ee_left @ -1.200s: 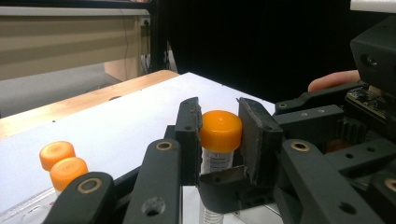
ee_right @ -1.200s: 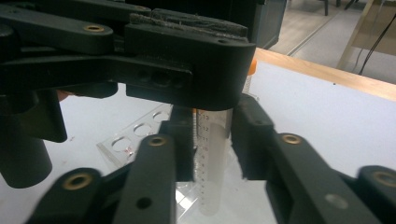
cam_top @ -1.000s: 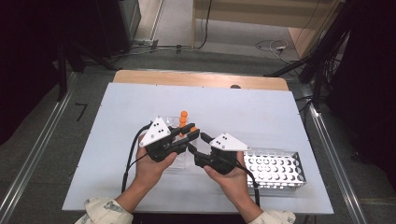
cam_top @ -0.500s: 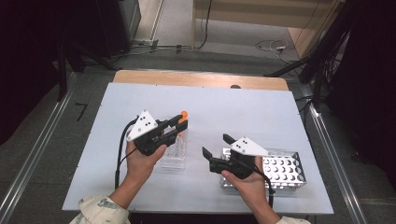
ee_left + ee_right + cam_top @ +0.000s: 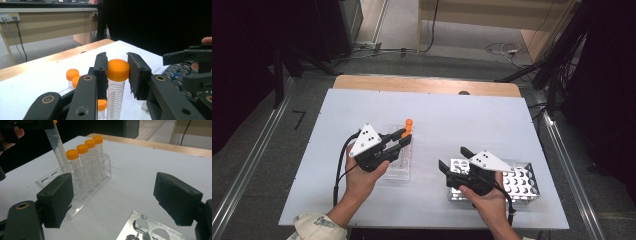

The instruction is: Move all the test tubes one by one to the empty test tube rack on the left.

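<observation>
On the left half of the white counter (image 5: 452, 115), the left tool (image 5: 117, 71) is clamped on the orange cap of a clear graduated tube (image 5: 115, 96), pads tight on both sides of the cap. That tube hangs upright over the near end of the clear acrylic rack (image 5: 82, 195). Rack holds four more orange-capped tubes (image 5: 83, 160) in a row toward its far end; near slots look empty. High view puts the left tool over the same rack, jaws pointing right and away. Right tool (image 5: 120, 195) is wide open, jaws have just been opening, nothing between the pads. It sits over the left end of the perforated metal rack (image 5: 517, 182), at the counter's near right, well apart from the held tube.
</observation>
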Available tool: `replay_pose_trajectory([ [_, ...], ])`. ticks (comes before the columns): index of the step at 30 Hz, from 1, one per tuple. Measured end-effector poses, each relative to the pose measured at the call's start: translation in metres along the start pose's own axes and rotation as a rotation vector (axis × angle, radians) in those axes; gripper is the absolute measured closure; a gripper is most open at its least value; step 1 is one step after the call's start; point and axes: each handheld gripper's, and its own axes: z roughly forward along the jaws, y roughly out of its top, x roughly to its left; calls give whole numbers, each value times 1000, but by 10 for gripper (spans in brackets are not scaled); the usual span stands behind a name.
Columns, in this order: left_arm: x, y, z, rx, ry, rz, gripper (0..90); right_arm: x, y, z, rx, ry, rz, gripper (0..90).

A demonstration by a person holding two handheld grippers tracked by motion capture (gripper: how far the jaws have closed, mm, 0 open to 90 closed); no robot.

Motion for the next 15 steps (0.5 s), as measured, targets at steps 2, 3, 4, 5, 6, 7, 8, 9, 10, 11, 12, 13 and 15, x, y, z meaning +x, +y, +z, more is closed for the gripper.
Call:
replay_pose_trajectory([
  [2,0,-2,0,4,6,0,714,0,0,-1,-1,-1,2,151],
  [3,-1,-4,0,9,7,1,714,-1,0,-1,-2,-2,2,151],
  [4,-1,-6,1,17,11,6,714,0,0,-1,-2,-3,3,151],
  [5,-3,-9,2,21,14,11,714,0,-1,-1,-1,-2,3,151],
  [6,-4,-12,4,28,21,17,714,0,-1,-1,-1,-2,2,150],
  [7,-5,-15,5,35,29,26,713,0,-1,-1,-1,-1,0,151],
  [8,-6,-18,6,44,37,31,713,0,-1,-1,-1,0,-1,151],
  [9,-7,-21,7,50,45,38,713,0,-1,-1,0,0,0,151],
  [10,-9,-23,8,54,57,41,712,0,-1,-2,-1,-1,0,151],
  [11,-10,-26,9,58,67,44,712,0,-1,-2,-1,0,0,151],
  [12,-11,-28,8,60,82,49,711,0,-1,-2,0,0,0,151],
  [13,-12,-29,8,54,92,44,711,0,-2,-2,2,0,0,151],
  [15,-13,-32,8,53,110,40,709,-1,-2,-2,2,0,-1,151],
])
